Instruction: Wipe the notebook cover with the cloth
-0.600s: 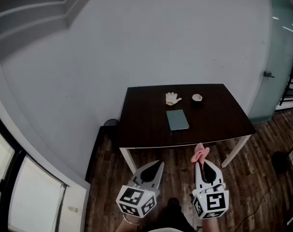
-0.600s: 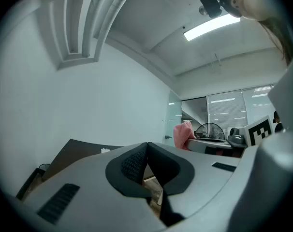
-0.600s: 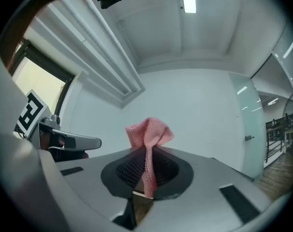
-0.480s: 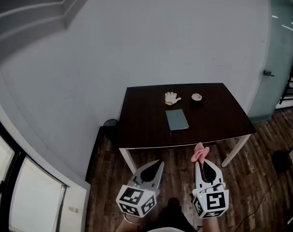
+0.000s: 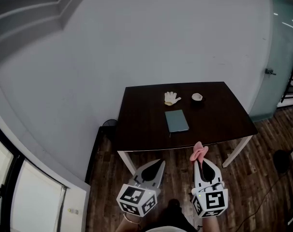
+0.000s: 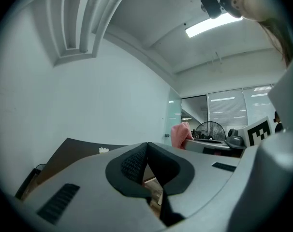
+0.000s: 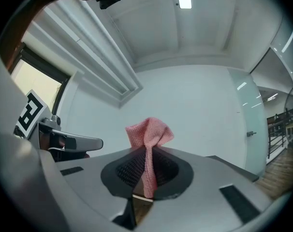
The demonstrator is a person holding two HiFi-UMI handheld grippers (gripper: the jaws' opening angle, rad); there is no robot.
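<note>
A teal notebook [image 5: 177,120] lies flat near the middle of the dark table [image 5: 141,117]. My right gripper [image 5: 201,161] hangs in front of the table's near edge, shut on a pink cloth [image 5: 199,152] that sticks up out of its jaws. In the right gripper view the pink cloth [image 7: 148,138] is pinched between the dark pads. My left gripper [image 5: 159,164] is beside it to the left, shut with nothing in it [image 6: 147,146]. Both are well short of the notebook.
A white glove [image 5: 170,98] and a small bowl [image 5: 197,97] sit at the table's far side. The table stands against a grey wall on a wooden floor. A glass door [image 5: 282,57] is at the right.
The table and its things have shifted slightly up in the head view; both grippers sit a little lower and keep their grip.
</note>
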